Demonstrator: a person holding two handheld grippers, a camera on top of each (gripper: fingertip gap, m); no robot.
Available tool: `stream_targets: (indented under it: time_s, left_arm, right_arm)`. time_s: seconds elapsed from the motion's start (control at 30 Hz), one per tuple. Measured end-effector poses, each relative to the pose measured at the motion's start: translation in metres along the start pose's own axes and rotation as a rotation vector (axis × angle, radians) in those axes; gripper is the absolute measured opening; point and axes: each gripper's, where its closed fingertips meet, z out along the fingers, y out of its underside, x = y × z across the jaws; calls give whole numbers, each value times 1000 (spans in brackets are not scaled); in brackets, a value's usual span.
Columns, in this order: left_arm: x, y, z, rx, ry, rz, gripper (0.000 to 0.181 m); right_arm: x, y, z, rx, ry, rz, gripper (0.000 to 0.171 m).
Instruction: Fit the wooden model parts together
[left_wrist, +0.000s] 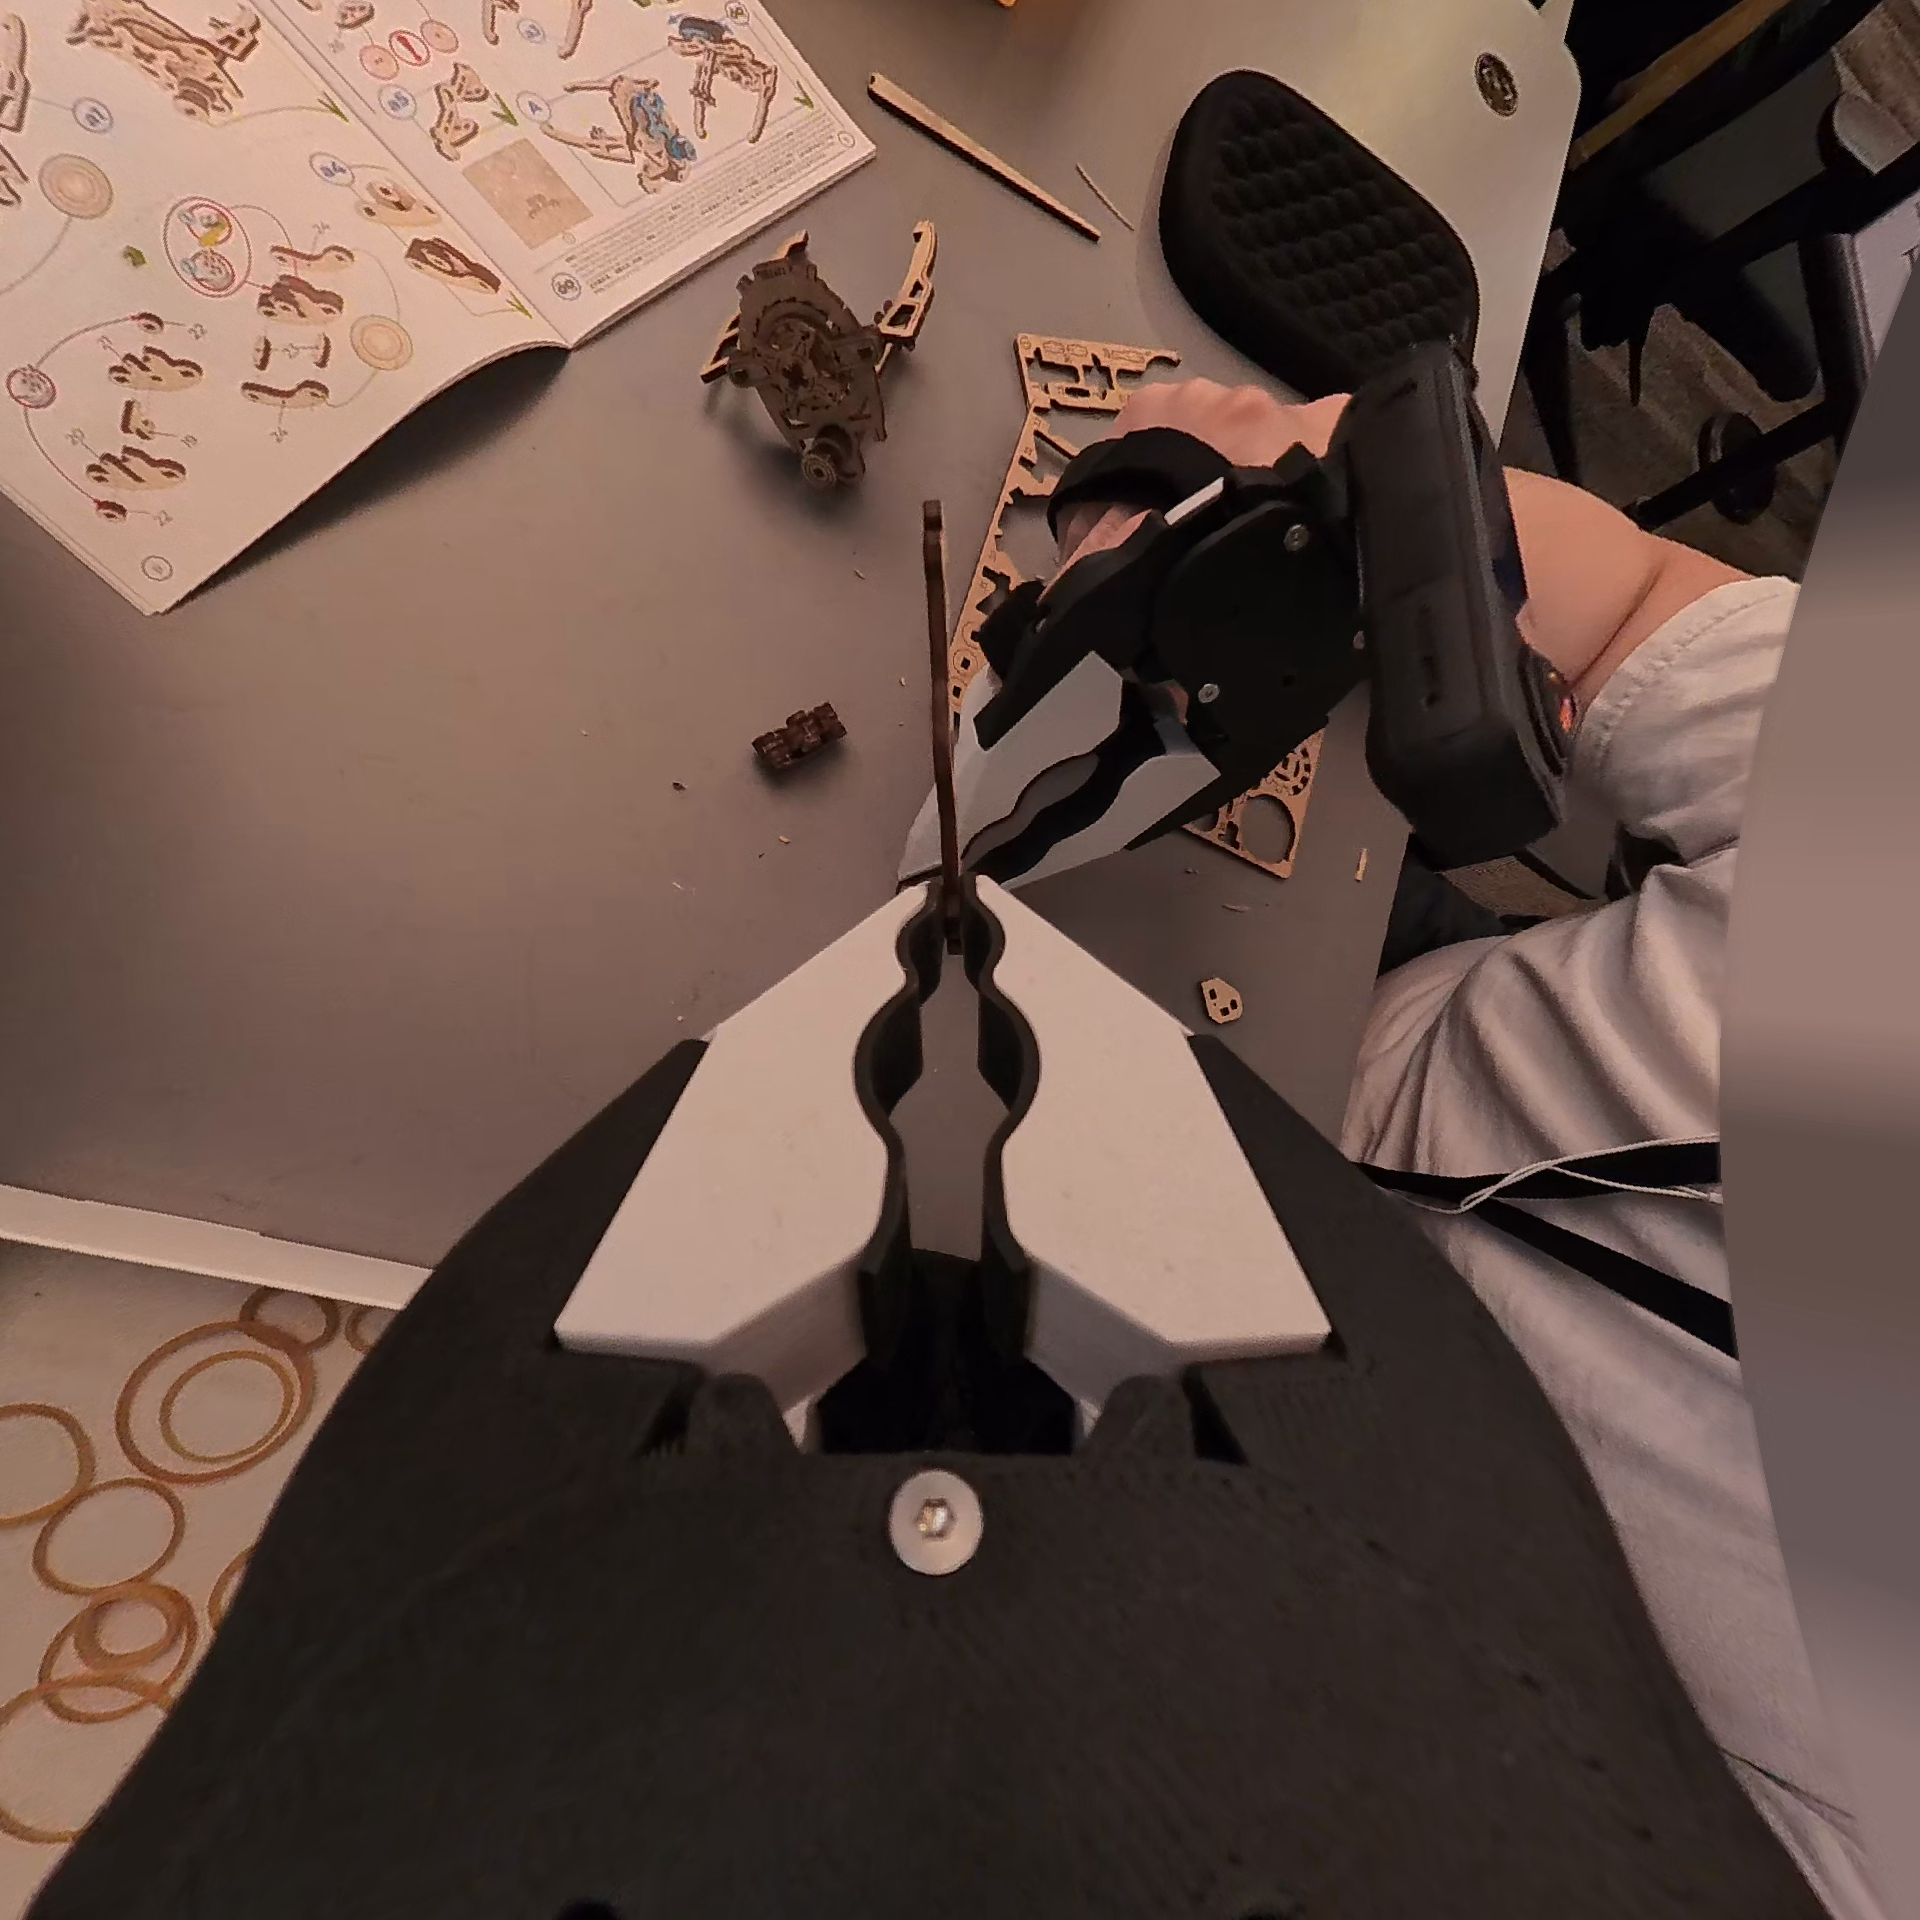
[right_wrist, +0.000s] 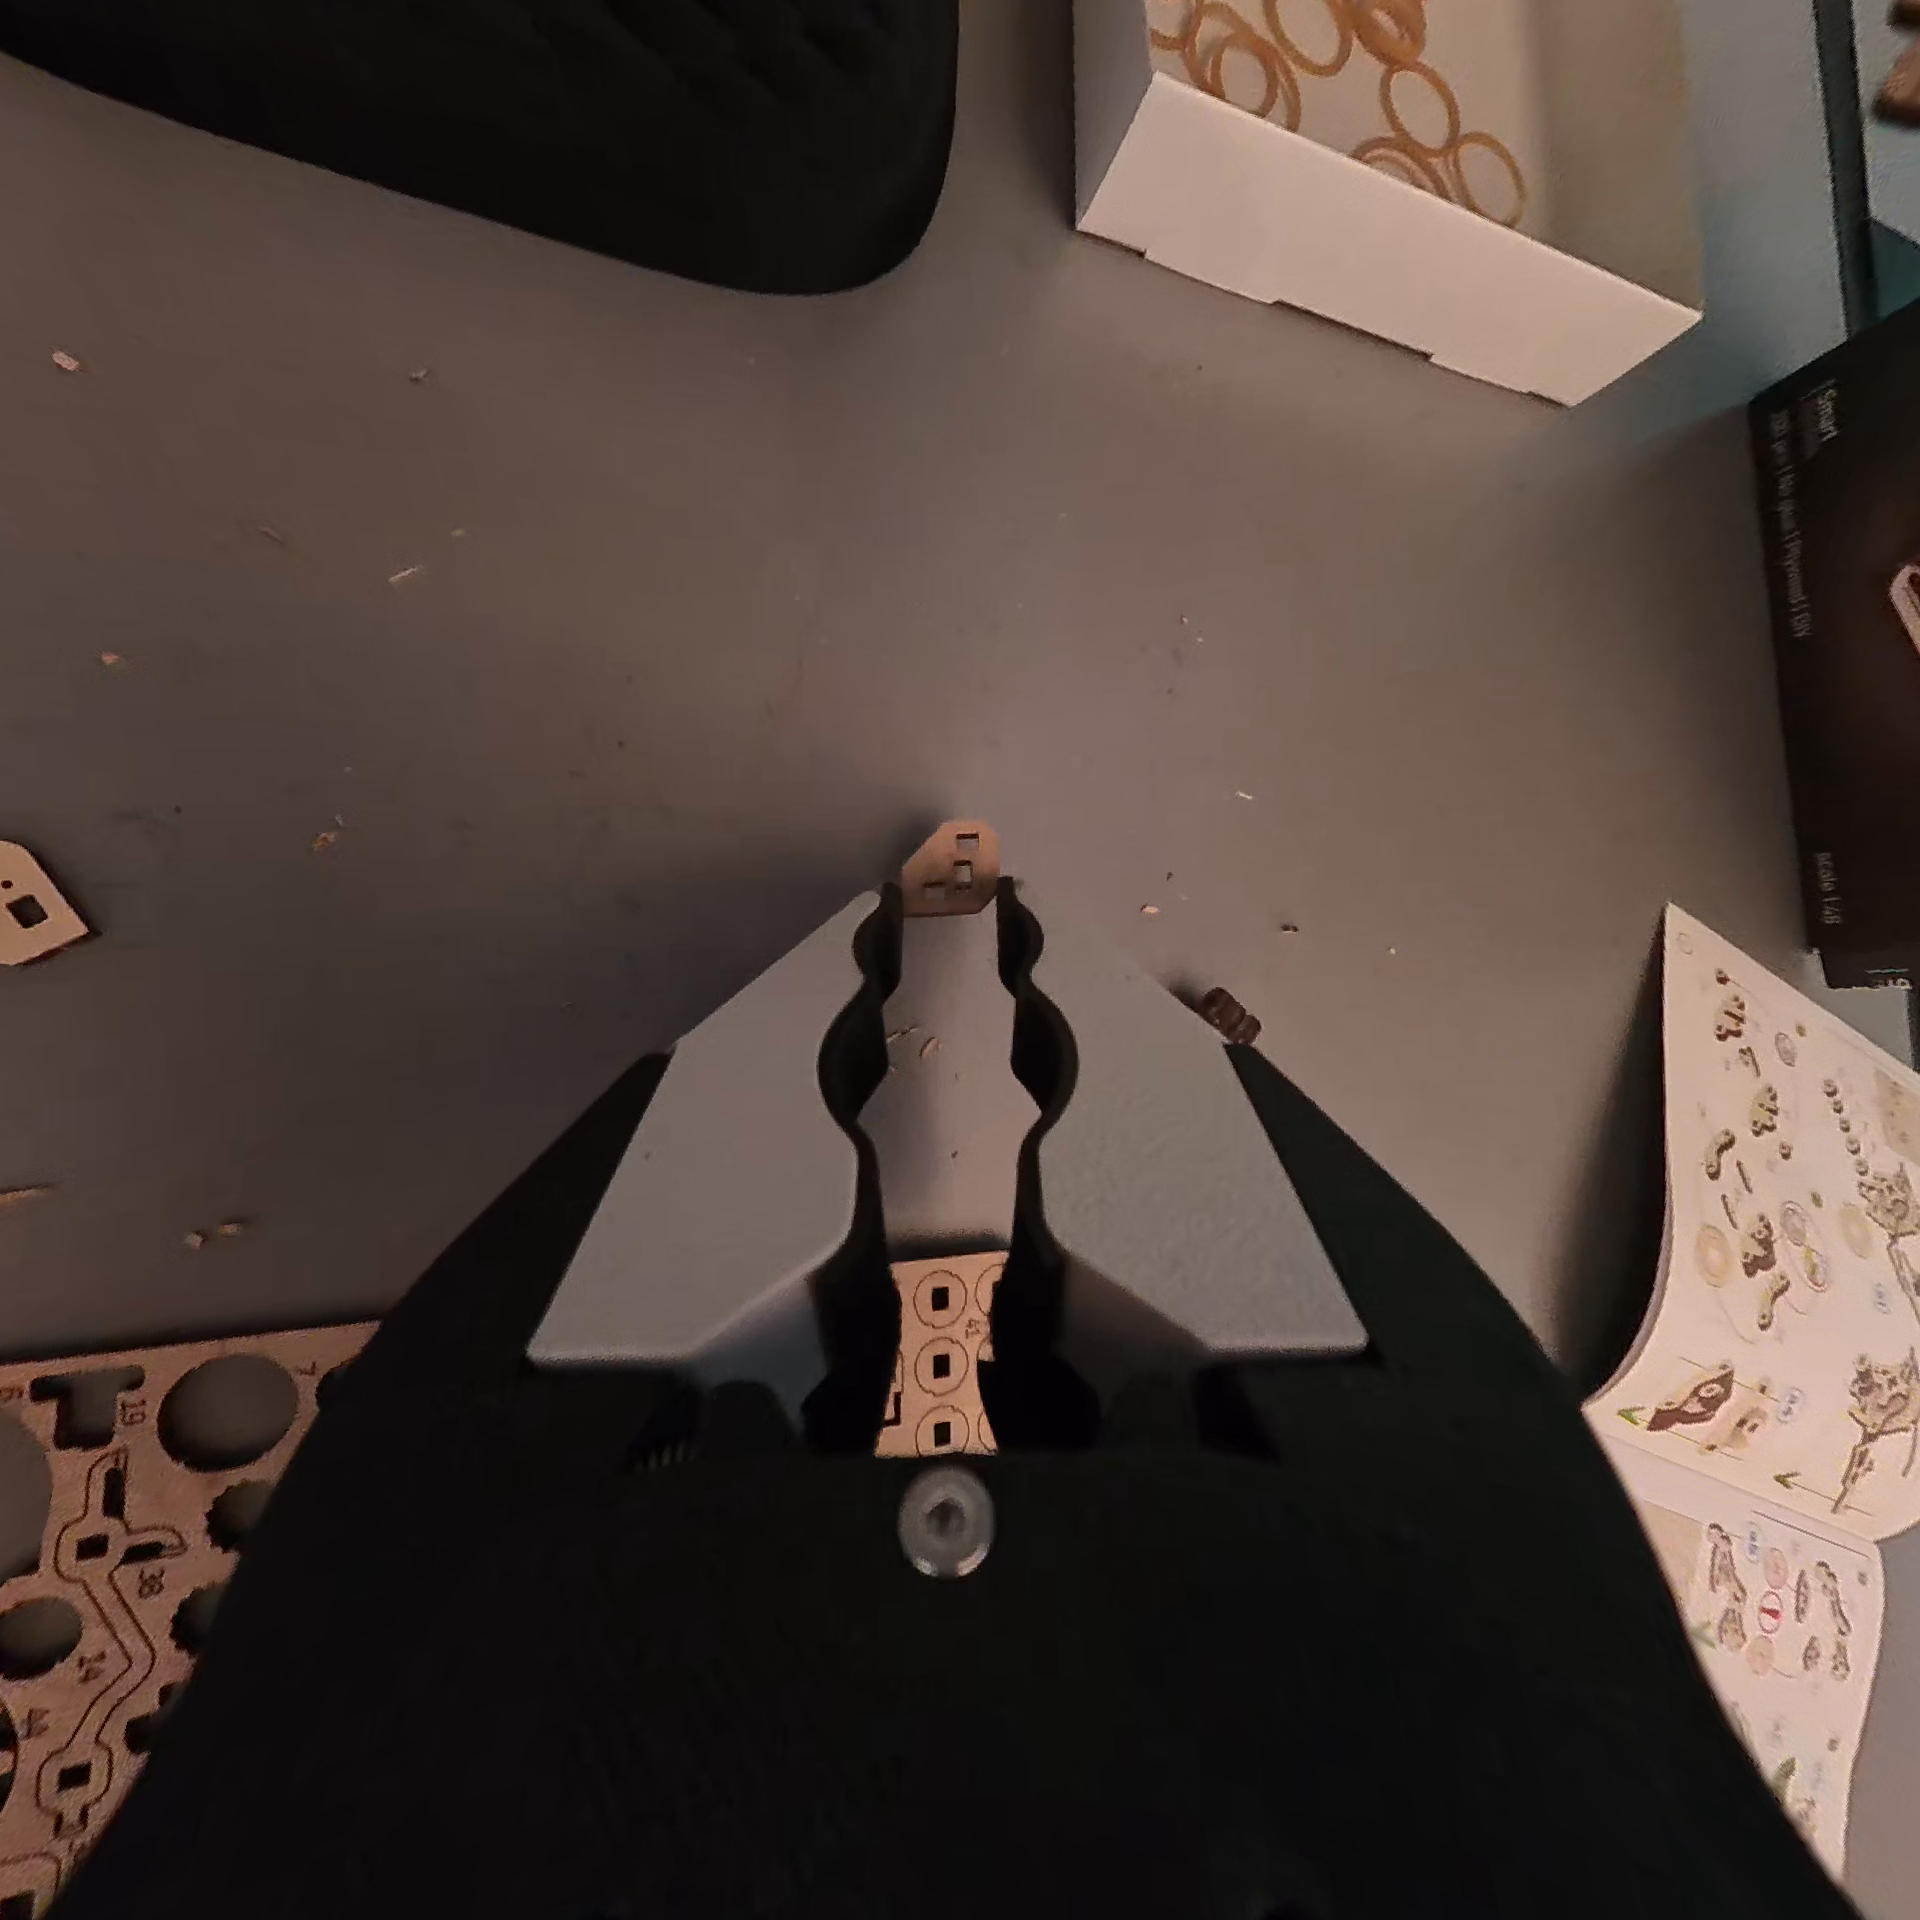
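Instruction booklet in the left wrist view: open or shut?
Open. The instruction booklet lies spread flat on the grey table, two pages showing.

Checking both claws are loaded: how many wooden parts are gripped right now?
2. A thin dark strip stands upright at the tips of the left claw. A small tan slotted plate is pinched between the tips of the right claw. Other parts lie loose.

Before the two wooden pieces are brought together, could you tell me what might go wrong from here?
1. The left gripper pinches only the bottom end of the thin dark strip, so it could pivot or snap when pushed.
2. The right gripper holds the small slotted plate by its edges at the very fingertips; it might pop out.
3. A dropped piece could get lost among the wood chips on the table.
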Motion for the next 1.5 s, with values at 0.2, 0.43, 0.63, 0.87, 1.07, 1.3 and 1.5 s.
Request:
stream_targets:
  time_s: [0.2, 0.43, 0.63, 0.87, 1.07, 1.3, 1.5]
  left_arm:
    - [1, 0, 0, 0, 1, 3, 1]
    - [1, 0, 0, -1, 2, 4, 1]
    - [2, 0, 1, -4, 2, 6, 1]
    - [2, 1, 2, -10, 4, 6, 1]
    - [3, 0, 2, -8, 5, 7, 1]
    - [3, 1, 3, -14, 4, 8, 1]
    - [3, 1, 2, -9, 4, 6, 1]
  right_arm:
    - [3, -1, -3, 29, -1, 10, 17]
    - [4, -3, -5, 47, -1, 2, 17]
    - [4, -2, -4, 41, -3, 5, 17]
    - [-2, 2, -1, 25, -44, 12, 17]
    - [-8, 2, 1, 27, -93, 41, 17]
    - [-10, 2, 0, 26, -118, 71, 17]
    - [-11, 3, -4, 7, -116, 77, 17]
